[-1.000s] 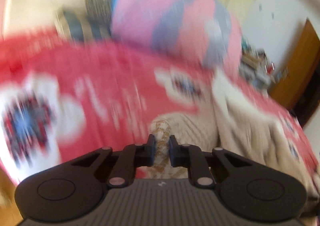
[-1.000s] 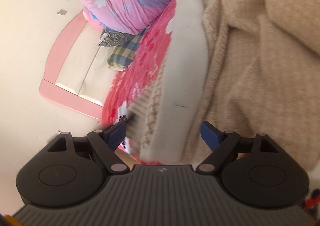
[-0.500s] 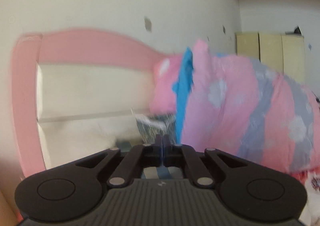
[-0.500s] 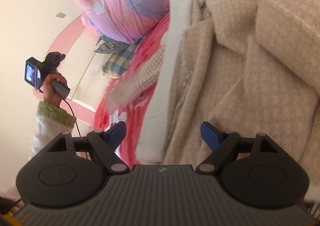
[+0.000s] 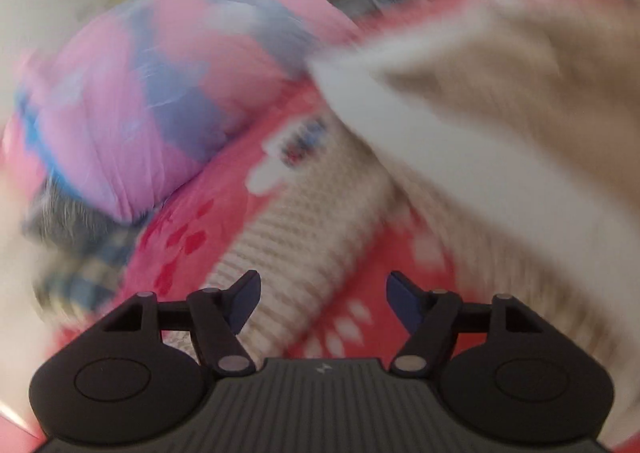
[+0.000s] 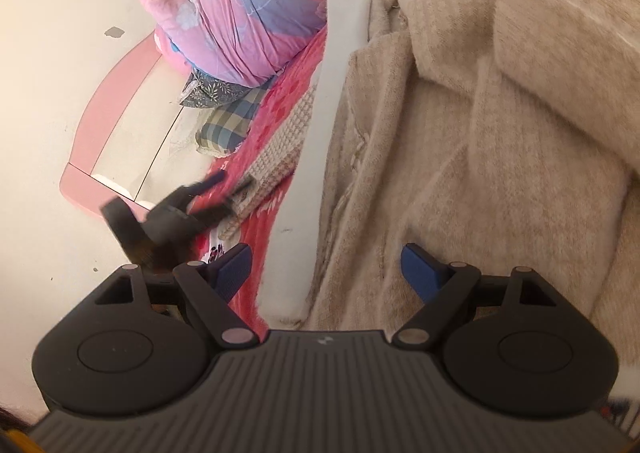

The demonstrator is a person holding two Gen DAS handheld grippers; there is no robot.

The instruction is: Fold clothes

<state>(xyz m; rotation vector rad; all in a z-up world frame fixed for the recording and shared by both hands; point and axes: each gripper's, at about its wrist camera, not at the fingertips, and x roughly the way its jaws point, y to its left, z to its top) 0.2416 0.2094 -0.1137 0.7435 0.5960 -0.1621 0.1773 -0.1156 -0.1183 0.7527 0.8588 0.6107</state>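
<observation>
A beige fleece coat (image 6: pixel 480 133) with a white lining edge (image 6: pixel 316 133) lies spread on the red patterned bed cover (image 6: pixel 272 121). A cream knitted garment (image 5: pixel 304 237) lies flat on the cover beside it, also in the right wrist view (image 6: pixel 276 157). My left gripper (image 5: pixel 322 295) is open and empty just above the knit's near end; it shows blurred in the right wrist view (image 6: pixel 216 197). My right gripper (image 6: pixel 328 273) is open and empty over the coat's white edge. The left wrist view is motion-blurred.
A rolled pink and purple quilt (image 6: pixel 256 5) and a plaid pillow (image 6: pixel 228 121) sit at the bed's head against a pink headboard (image 6: pixel 108 101). The cream wall lies beyond. The quilt also shows in the left wrist view (image 5: pixel 160 93).
My left gripper, shut and raised toward the headboard half a second ago, has swung down over the knit garment and opened. My right gripper stayed open over the coat.
</observation>
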